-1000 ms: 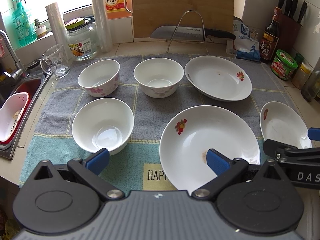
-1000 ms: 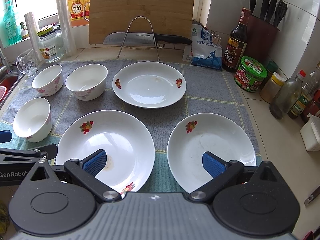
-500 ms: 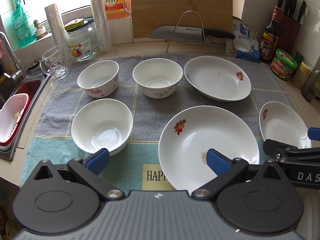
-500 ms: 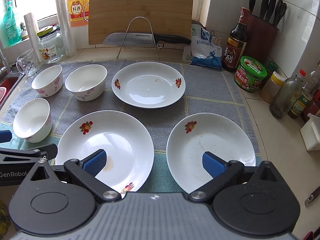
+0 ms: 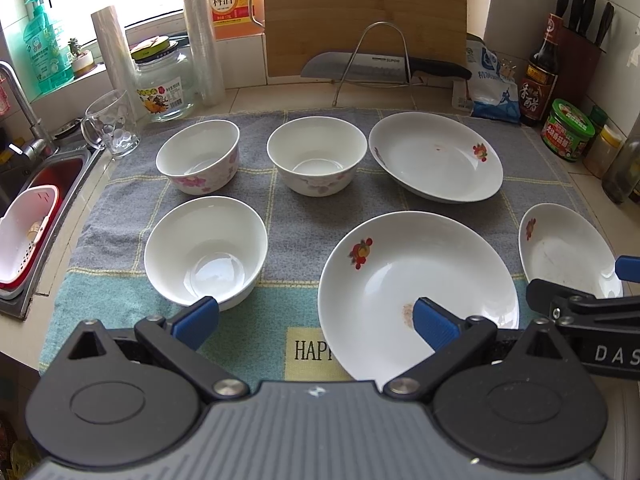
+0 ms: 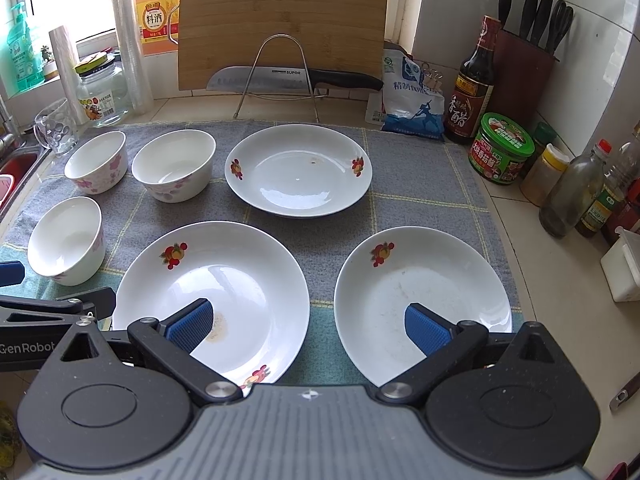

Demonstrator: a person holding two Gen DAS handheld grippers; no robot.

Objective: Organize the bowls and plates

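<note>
Counter: kitchen worktop covered by a grey-and-teal checked towel (image 5: 304,220).
Bowls: three on the towel's left part, namely a plain white bowl (image 5: 206,250) in front, two flowered bowls (image 5: 198,156) (image 5: 317,155) behind.
Plates: large fruit-print plate (image 6: 212,300) front centre, smaller plate (image 6: 422,304) to its right, third plate (image 6: 298,170) behind.
Left gripper (image 5: 316,318): jaws wide apart, empty, above the towel's near edge.
Right gripper (image 6: 308,324): jaws wide apart, empty, over the front plates.
Background: cutting board (image 6: 282,24), cleaver (image 6: 280,79).
</note>
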